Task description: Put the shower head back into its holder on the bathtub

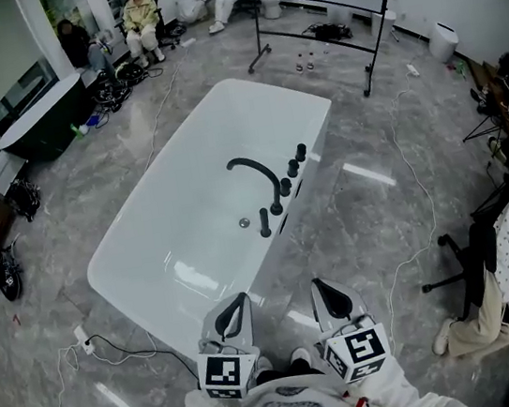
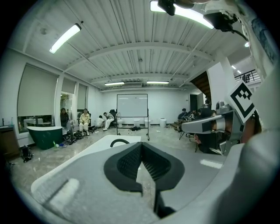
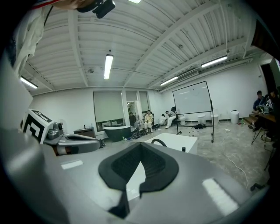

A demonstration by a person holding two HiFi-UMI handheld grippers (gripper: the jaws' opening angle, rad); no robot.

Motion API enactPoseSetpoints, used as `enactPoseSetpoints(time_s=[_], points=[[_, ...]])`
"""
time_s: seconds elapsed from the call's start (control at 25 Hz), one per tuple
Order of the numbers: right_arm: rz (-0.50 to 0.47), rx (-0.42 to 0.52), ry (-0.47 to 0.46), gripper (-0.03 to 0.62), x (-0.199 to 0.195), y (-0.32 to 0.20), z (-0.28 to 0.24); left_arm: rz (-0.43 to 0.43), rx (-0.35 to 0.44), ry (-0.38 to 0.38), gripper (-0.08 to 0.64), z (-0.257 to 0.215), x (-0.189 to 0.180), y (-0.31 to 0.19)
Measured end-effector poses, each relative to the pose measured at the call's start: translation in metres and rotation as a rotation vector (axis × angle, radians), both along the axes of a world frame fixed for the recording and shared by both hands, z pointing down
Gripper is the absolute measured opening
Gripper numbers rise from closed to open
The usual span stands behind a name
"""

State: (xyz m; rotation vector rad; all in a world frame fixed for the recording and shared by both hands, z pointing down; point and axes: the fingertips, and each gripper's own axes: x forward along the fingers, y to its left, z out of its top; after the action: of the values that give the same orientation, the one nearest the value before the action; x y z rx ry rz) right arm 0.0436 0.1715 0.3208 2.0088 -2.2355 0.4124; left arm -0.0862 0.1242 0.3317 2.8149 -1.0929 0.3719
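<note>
Both grippers are clenched on nothing. The left gripper point(image 1: 235, 307) and right gripper point(image 1: 331, 296) hang side by side close to the person's body, near the closest corner of the white tub point(image 1: 182, 227). A row of black fittings point(image 1: 289, 178) stands along the tub's right rim, and a curved spout point(image 1: 251, 166) arches over the basin. The shower head point(image 1: 264, 223) looks to be the slim upright at the row's near end, well apart from both grippers — too small to be sure.
</note>
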Motion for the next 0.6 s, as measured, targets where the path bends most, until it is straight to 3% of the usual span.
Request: enactPoseSetpoints(time_s=[0.6], points=[[0.000, -0.025, 0.012, 0.005, -0.019, 0.003, 0.005, -0.015, -0.024, 0.016, -0.008, 0.006, -0.024, 0.001]])
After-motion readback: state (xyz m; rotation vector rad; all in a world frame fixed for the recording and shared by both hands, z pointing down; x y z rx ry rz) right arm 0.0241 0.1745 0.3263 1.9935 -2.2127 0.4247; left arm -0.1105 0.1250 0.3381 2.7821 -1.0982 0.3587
